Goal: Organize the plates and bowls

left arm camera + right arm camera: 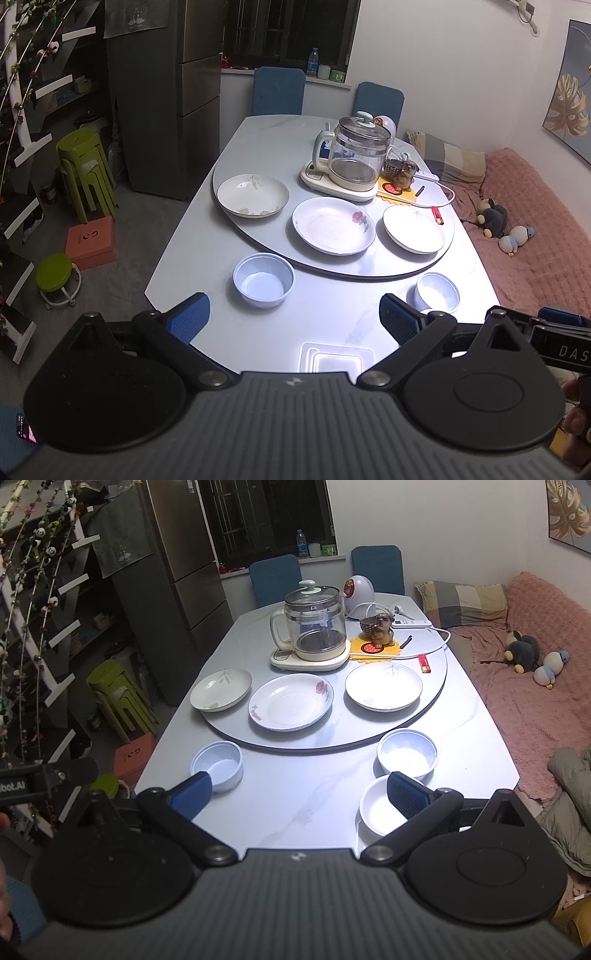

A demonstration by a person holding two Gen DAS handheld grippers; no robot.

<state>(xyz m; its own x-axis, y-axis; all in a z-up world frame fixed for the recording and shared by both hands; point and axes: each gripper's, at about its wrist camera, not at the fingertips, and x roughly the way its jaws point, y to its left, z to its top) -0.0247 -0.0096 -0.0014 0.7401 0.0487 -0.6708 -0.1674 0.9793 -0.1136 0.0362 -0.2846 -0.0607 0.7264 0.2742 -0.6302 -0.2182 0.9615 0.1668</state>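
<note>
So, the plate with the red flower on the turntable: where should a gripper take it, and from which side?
Grip the rose plate by its near rim, one finger above and one below. It lies flat and shallow, so only the raised edge offers a hold. Come from the front edge of the turntable, low; the kettle blocks the far side. The right gripper is open and probably nearest.

Bare tabletop between the bowls — kettle blocks beyond the plates.
</note>
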